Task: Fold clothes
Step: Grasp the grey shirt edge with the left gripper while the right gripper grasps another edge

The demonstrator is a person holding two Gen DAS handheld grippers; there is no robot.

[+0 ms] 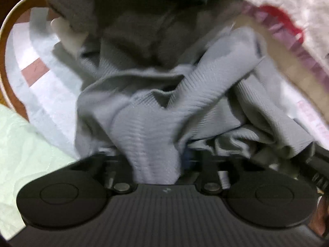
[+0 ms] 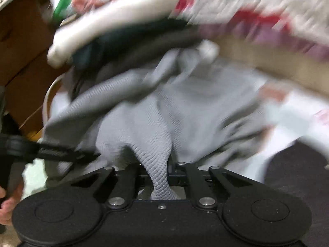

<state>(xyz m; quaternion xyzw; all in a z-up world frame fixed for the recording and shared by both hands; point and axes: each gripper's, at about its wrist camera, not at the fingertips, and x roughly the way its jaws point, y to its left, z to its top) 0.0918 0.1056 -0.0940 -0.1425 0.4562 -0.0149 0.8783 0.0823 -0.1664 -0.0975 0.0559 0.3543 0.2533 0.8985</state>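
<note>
Together, a bunched grey ribbed garment (image 1: 156,123) is pinched by both claws — left claw (image 1: 158,164), right claw (image 2: 159,170).

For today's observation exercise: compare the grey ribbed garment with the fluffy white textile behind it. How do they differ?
1. The grey ribbed garment is mid-grey with fine knitted ribs; the fluffy white textile is cream-white and shaggy.
2. The garment lies crumpled and is clamped in both the left gripper and right gripper; the textile is ungripped.
3. The garment fills the near foreground; the textile sits farther back.
Both are soft fabrics.
</note>
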